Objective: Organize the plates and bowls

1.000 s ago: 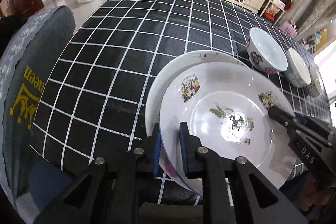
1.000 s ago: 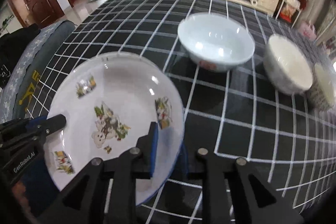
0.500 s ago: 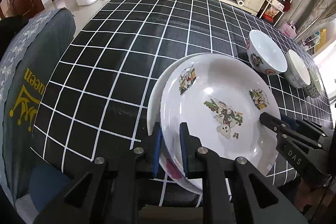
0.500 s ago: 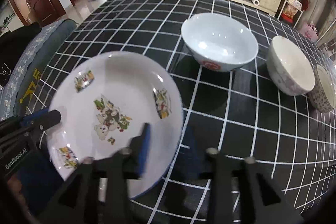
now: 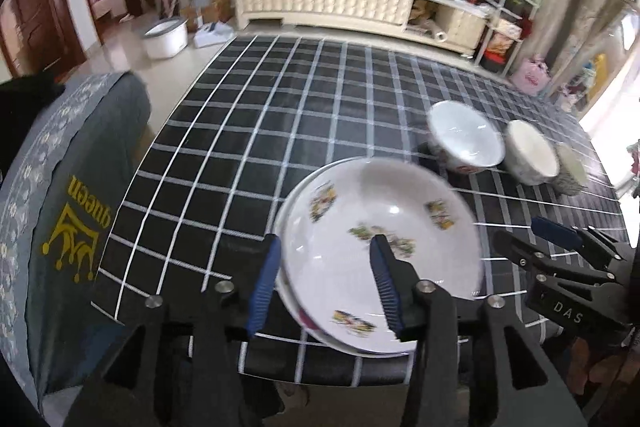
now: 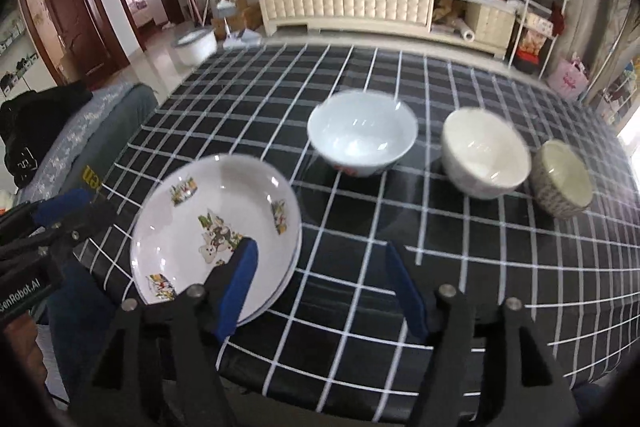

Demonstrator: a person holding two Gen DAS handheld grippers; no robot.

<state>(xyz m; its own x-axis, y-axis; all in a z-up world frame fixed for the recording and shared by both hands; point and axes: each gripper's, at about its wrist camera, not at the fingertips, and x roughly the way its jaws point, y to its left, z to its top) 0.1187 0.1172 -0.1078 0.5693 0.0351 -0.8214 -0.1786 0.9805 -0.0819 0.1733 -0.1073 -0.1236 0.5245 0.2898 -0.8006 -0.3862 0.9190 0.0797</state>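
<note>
Here your left gripper [image 5: 326, 277] and right gripper [image 6: 320, 289] had just been opening, empty; the stacked plates [image 6: 216, 227] overhung the table edge [image 6: 320, 403] and could tip.

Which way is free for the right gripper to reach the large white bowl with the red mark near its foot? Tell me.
Probably yes, straight ahead. The right gripper is open and holds nothing, its jaws having just been opening. Only bare black checked tablecloth lies between it and the large white bowl; the cartoon-printed plate sits off to the left.
</note>
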